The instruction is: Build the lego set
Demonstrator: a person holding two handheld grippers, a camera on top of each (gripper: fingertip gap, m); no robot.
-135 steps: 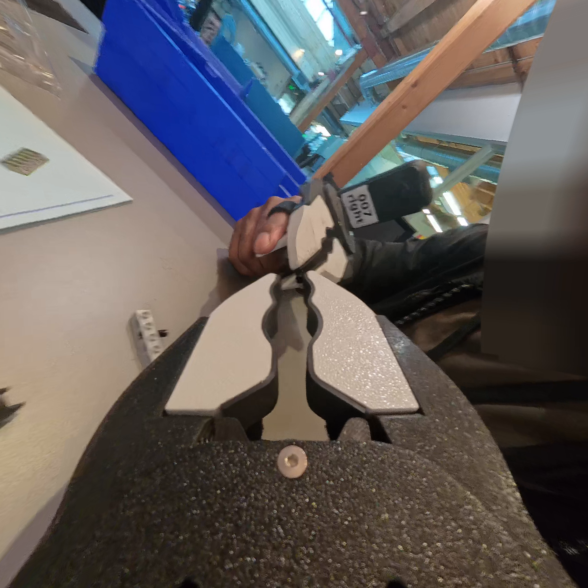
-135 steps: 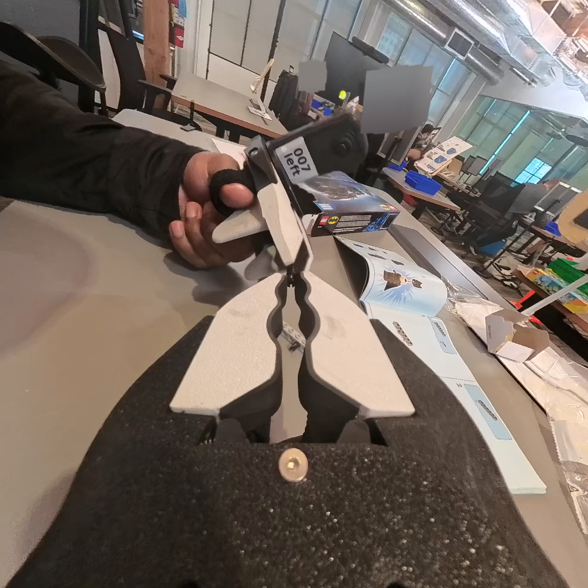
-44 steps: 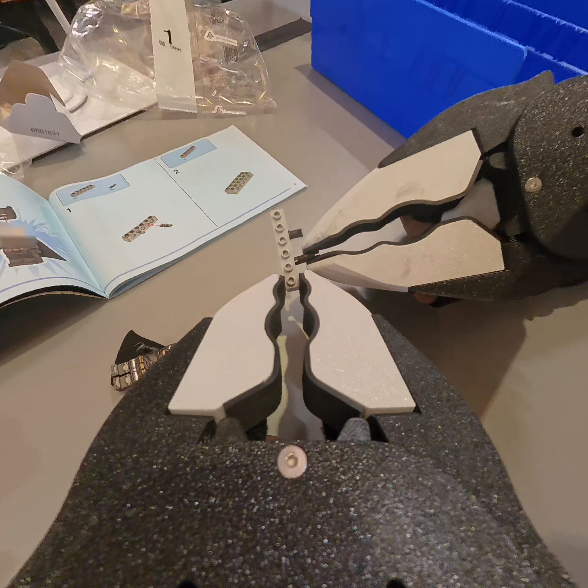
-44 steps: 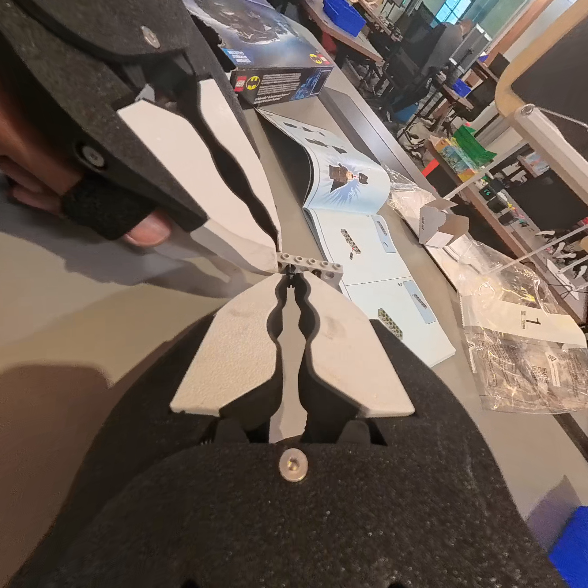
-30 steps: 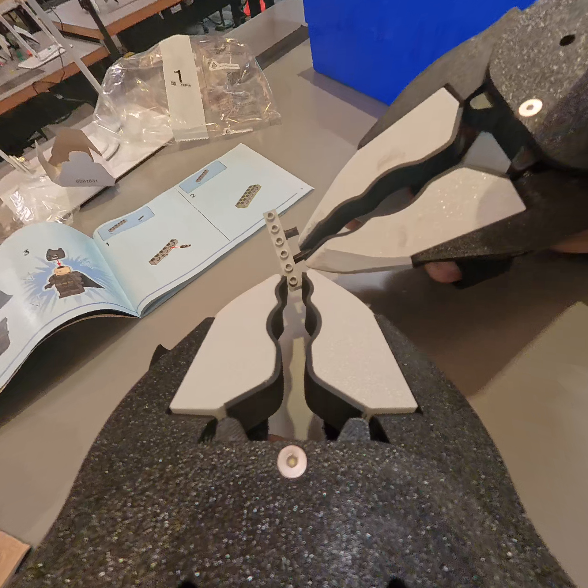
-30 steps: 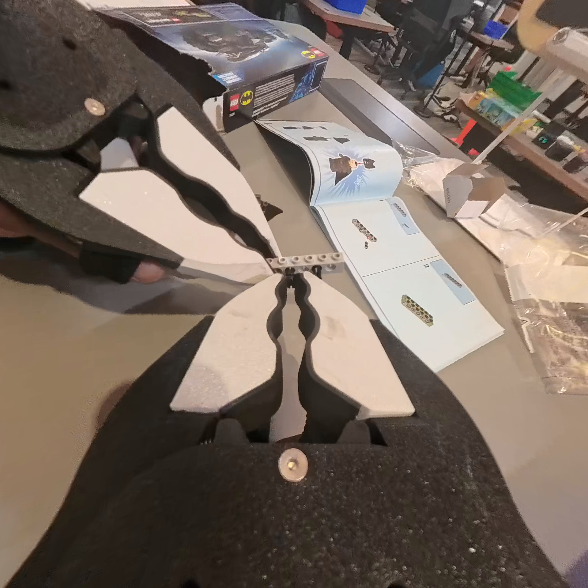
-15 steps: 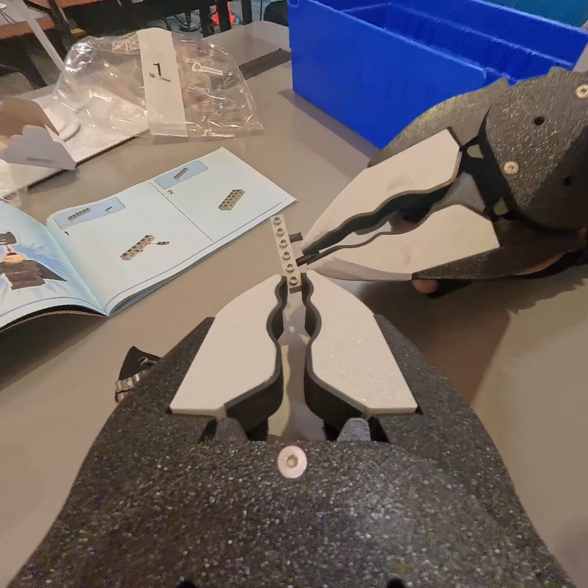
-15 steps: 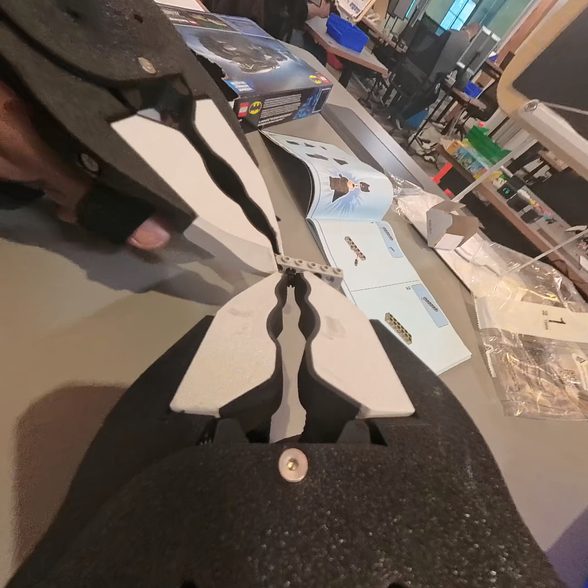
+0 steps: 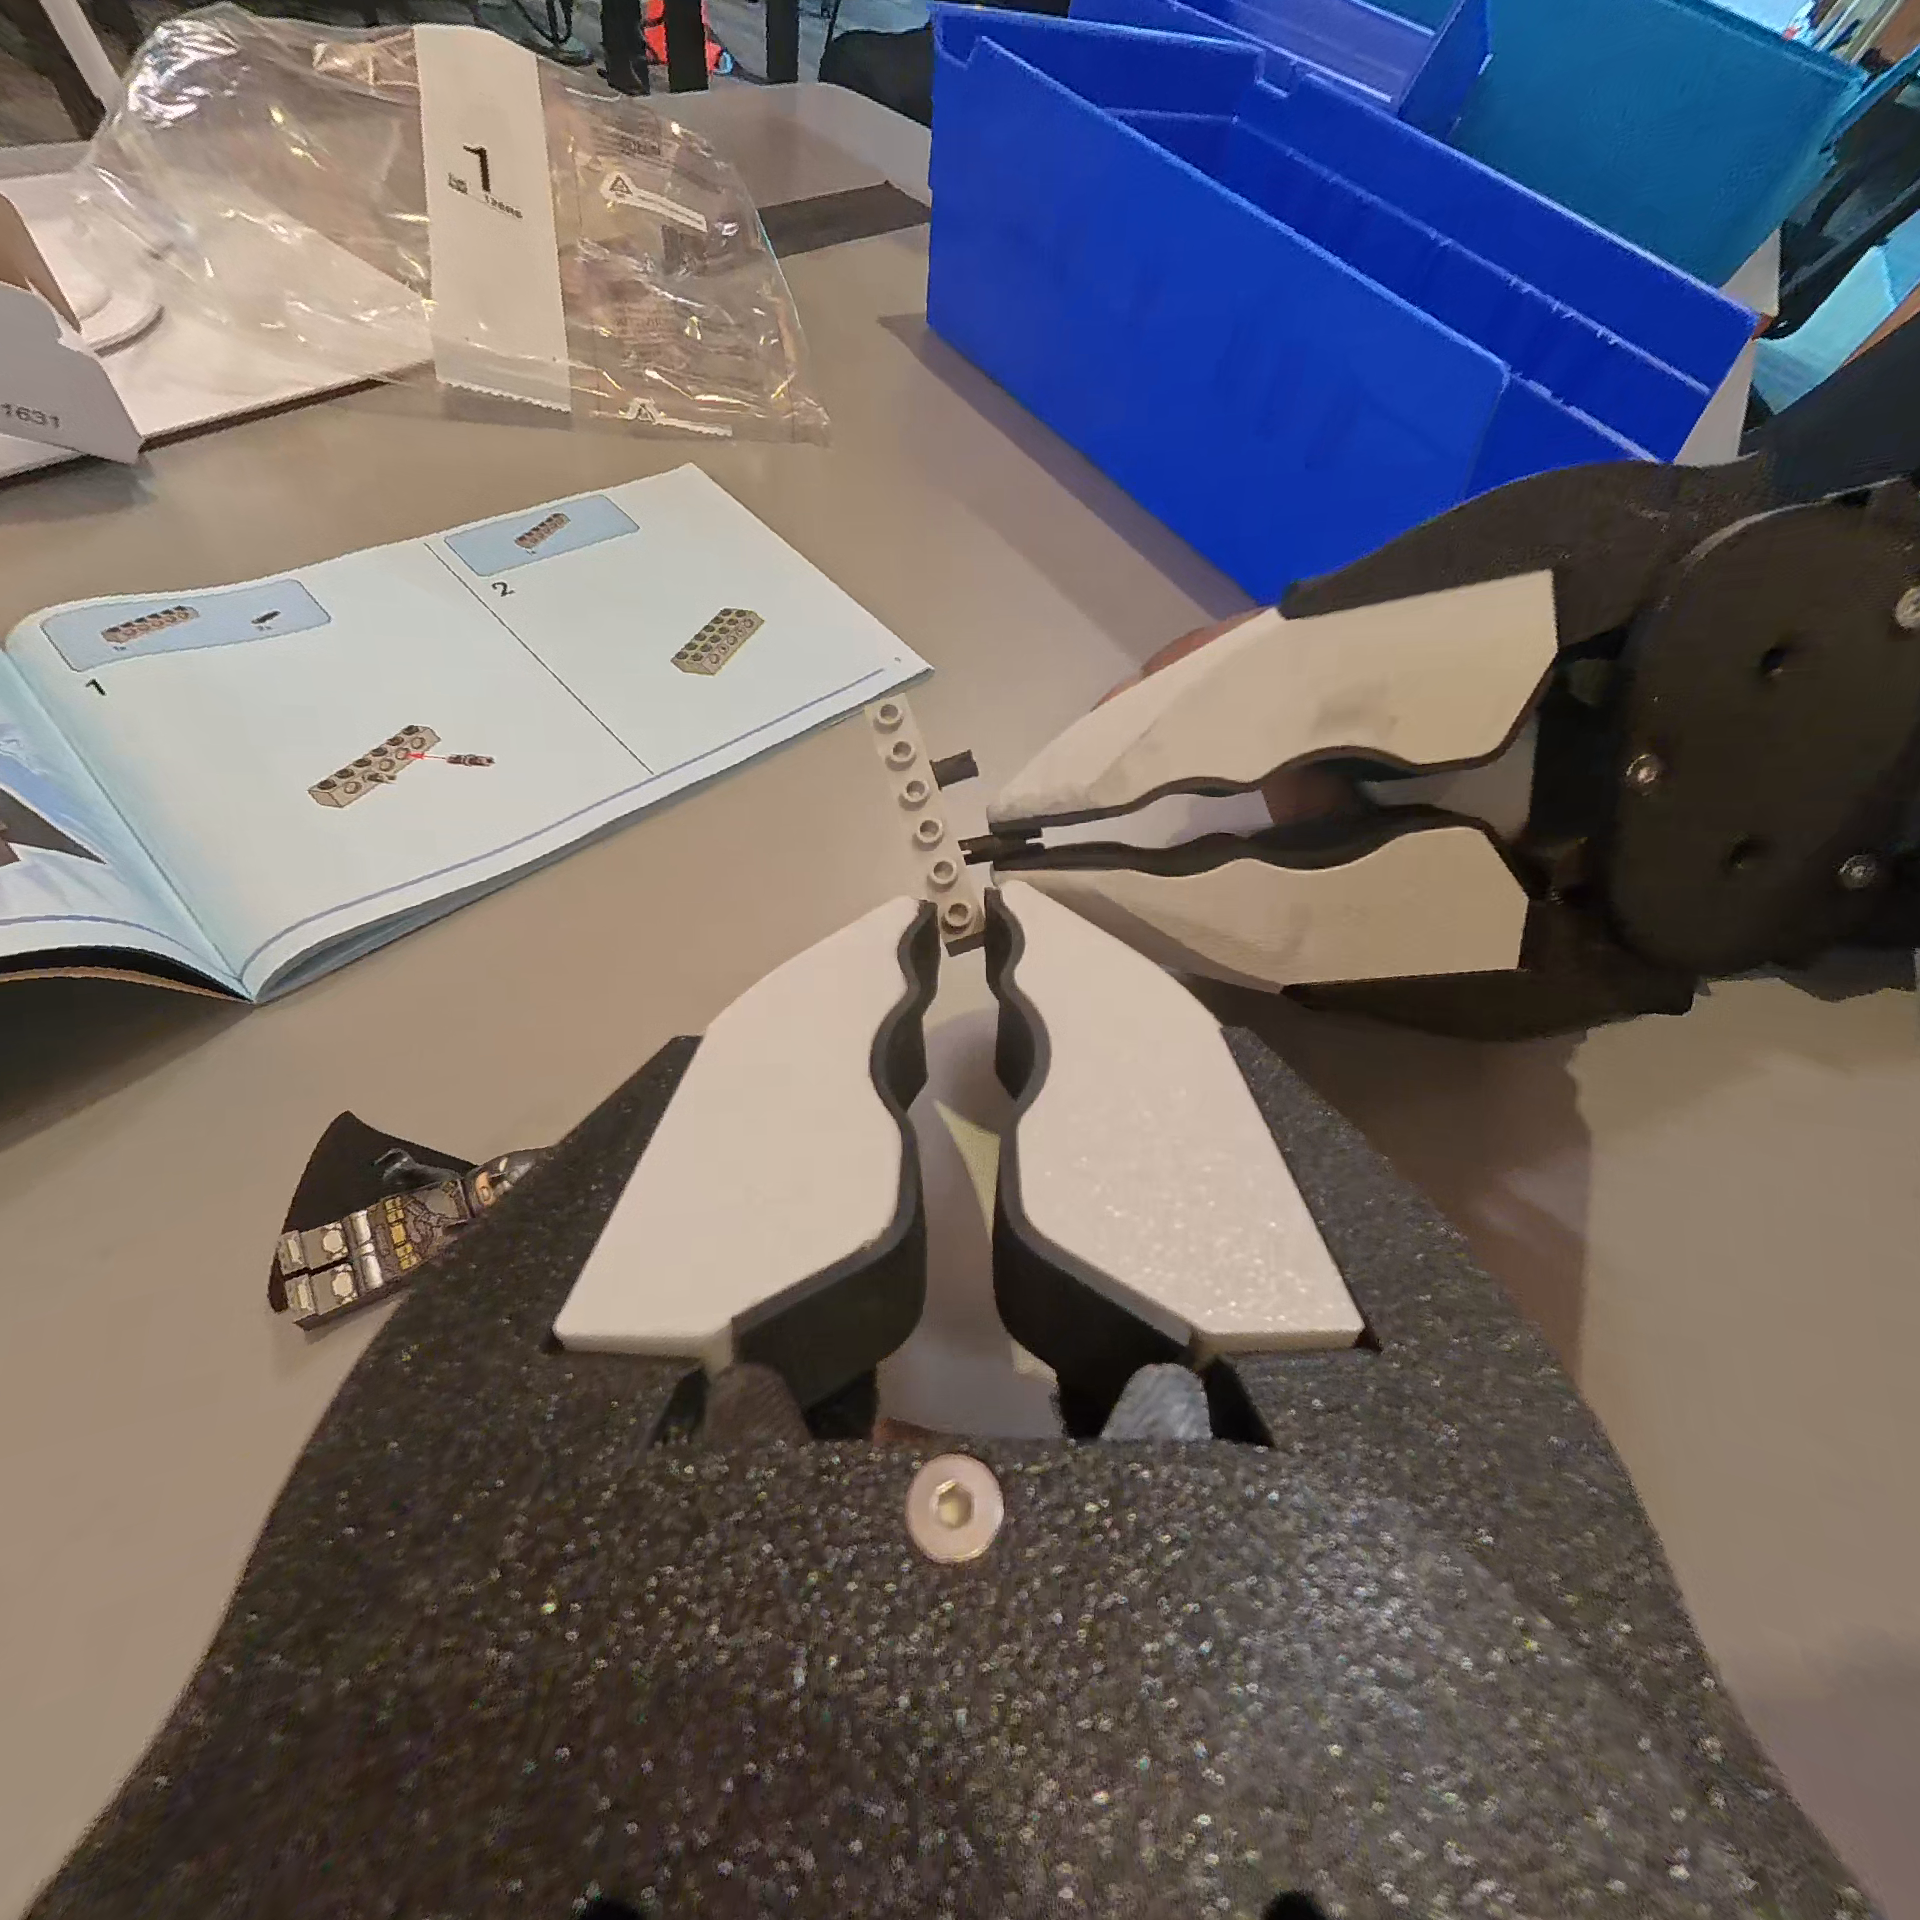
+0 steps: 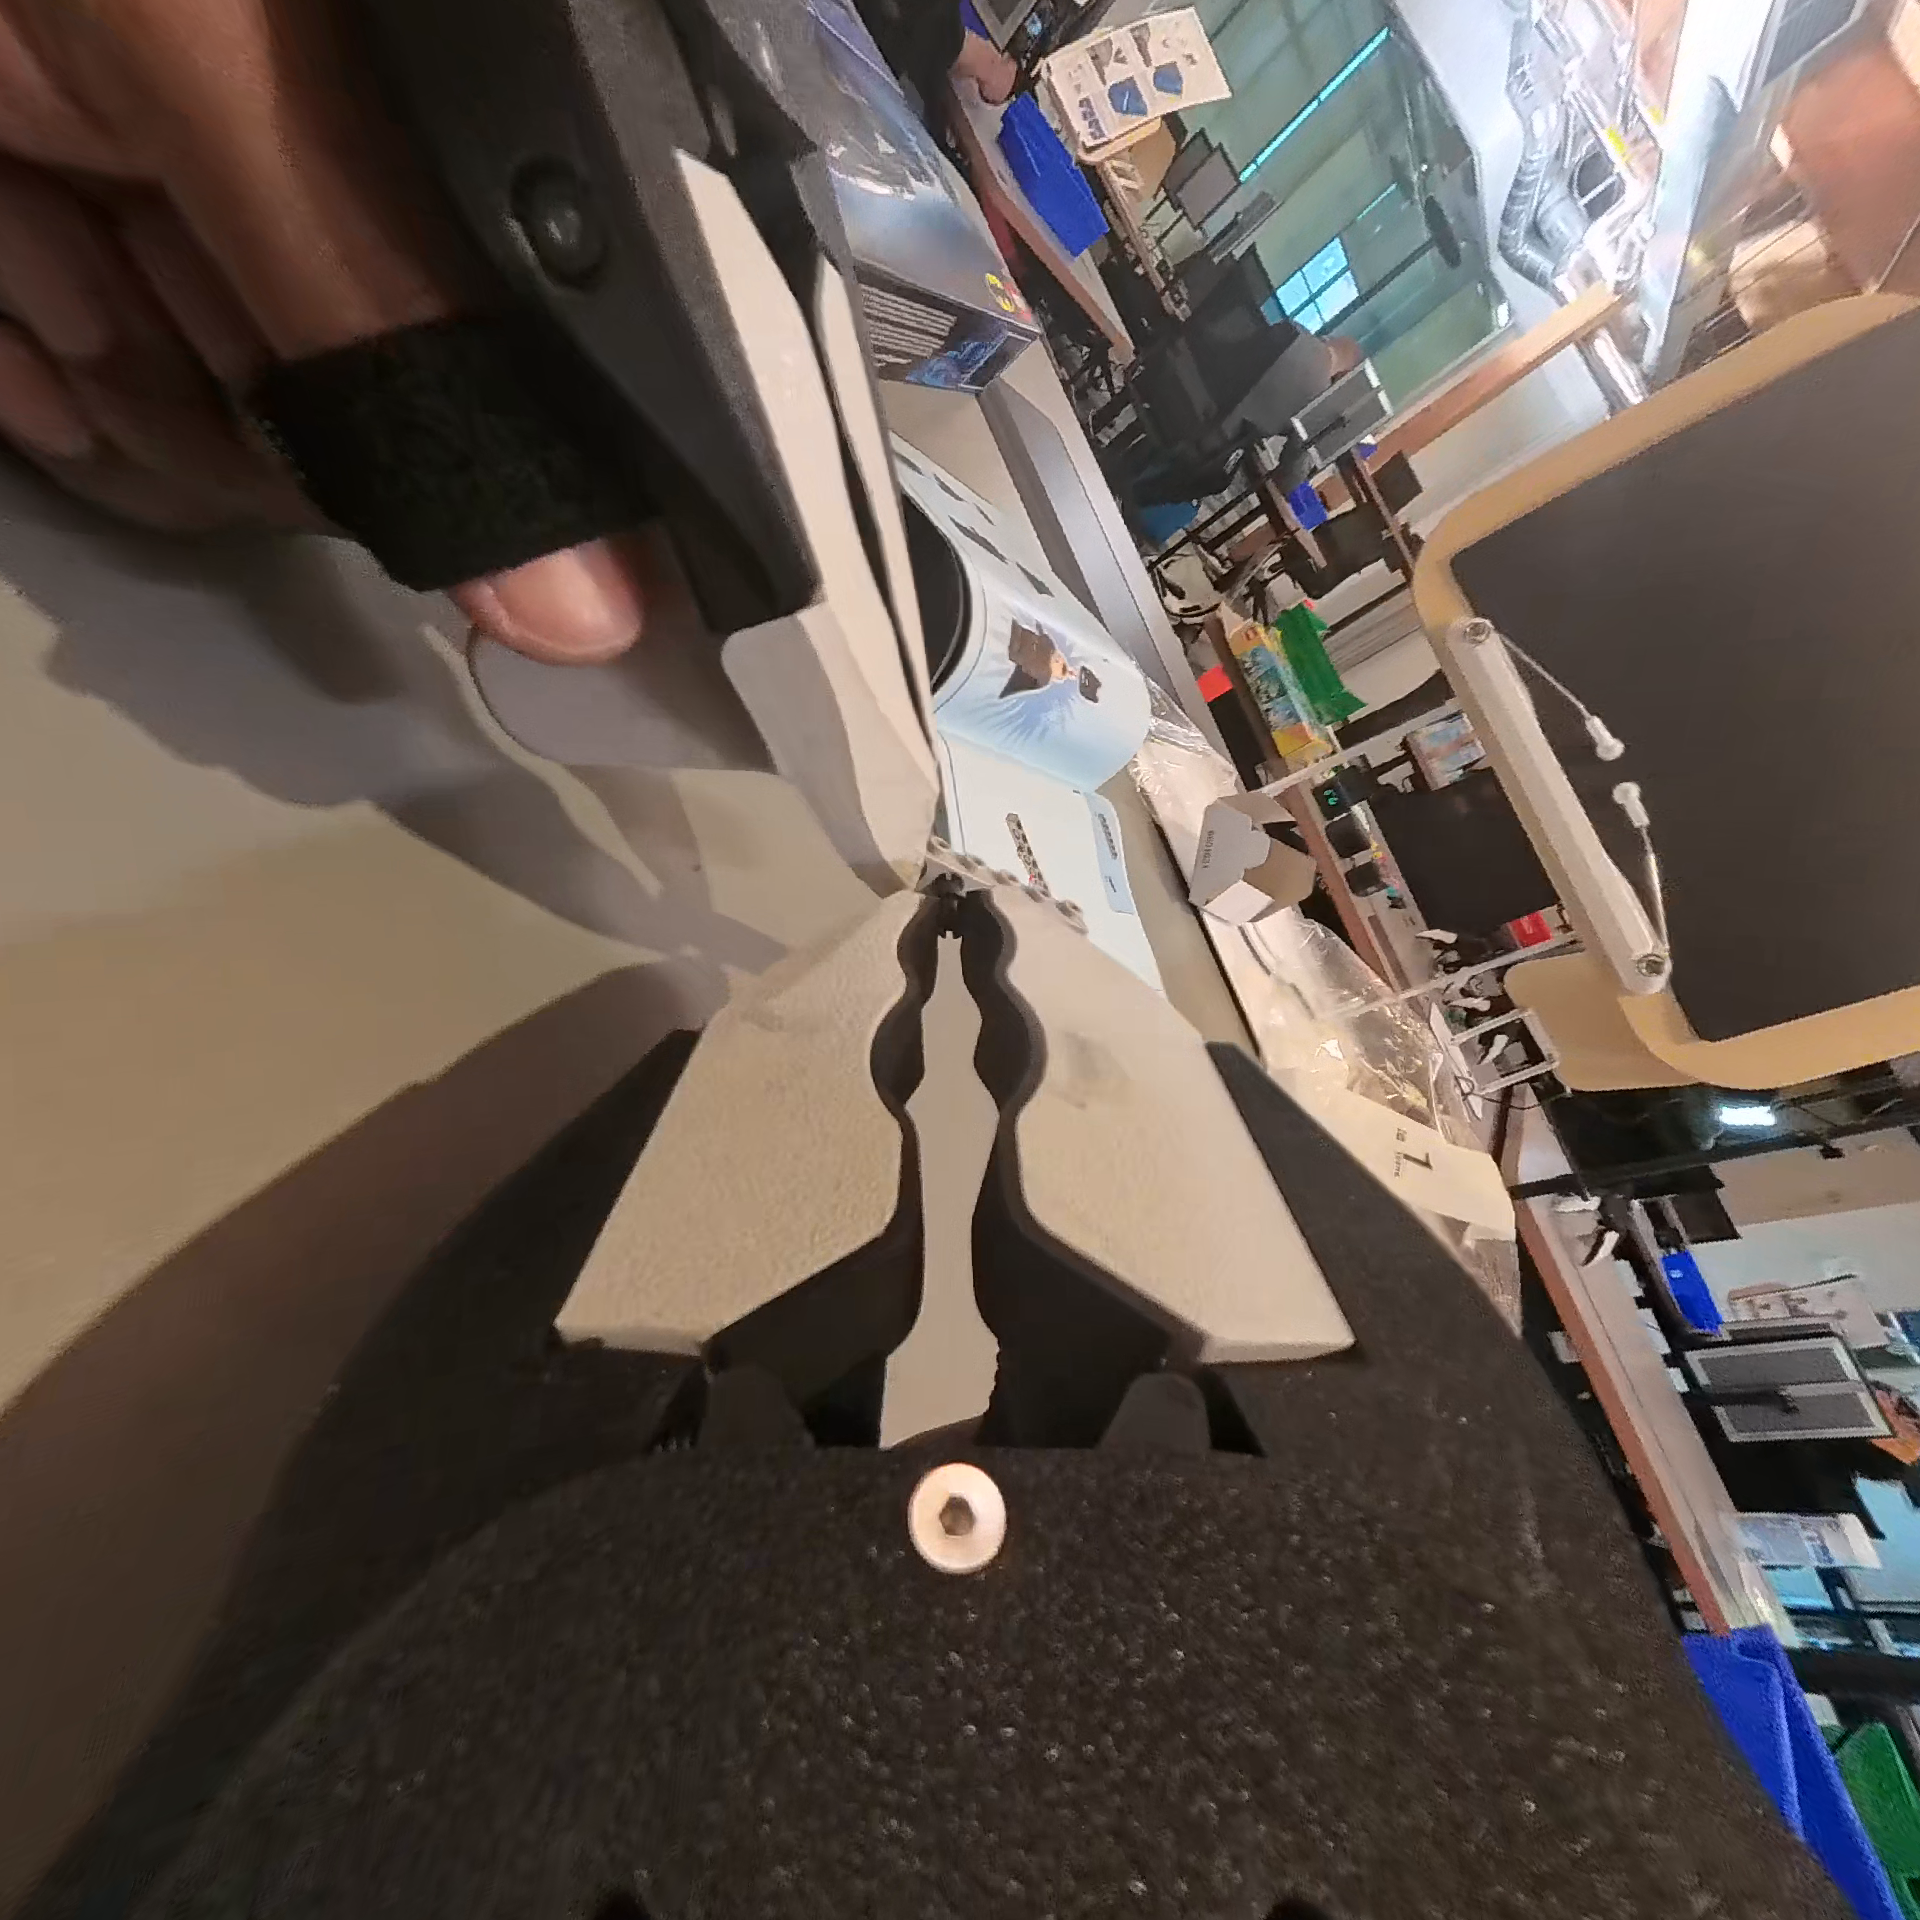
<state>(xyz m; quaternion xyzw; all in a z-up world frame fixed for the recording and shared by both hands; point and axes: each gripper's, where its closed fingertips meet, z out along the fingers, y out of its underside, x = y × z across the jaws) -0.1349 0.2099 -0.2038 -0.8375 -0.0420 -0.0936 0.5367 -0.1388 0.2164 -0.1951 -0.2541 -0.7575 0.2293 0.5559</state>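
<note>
My left gripper (image 9: 956, 914) is shut on the lower end of a light grey holed beam (image 9: 923, 821), which stands up above the grey table (image 9: 520, 1039). One black pin (image 9: 954, 770) sticks out of the beam's side higher up. My right gripper (image 9: 992, 840) comes in from the right, shut on a second small black pin (image 9: 987, 844) whose tip is at a hole in the beam's side. In the right wrist view my right gripper (image 10: 948, 902) pinches the black pin (image 10: 948, 896) against the beam (image 10: 997, 883), with the left gripper's fingers (image 10: 831, 623) at upper left.
An open instruction booklet (image 9: 416, 686) lies left of the beam. A clear plastic bag (image 9: 468, 208) and a white cardboard piece (image 9: 52, 343) lie behind it. Blue bins (image 9: 1299, 312) stand at the back right. A small dark minifigure piece (image 9: 364, 1226) lies near my left gripper. A dark box (image 10: 935, 312) lies beyond. Both grippers' tips are close together, under 4 cm apart.
Both grippers have kept their hold and swung round together; the right wrist view has tilted sharply. The pin stays at the beam's side hole.
</note>
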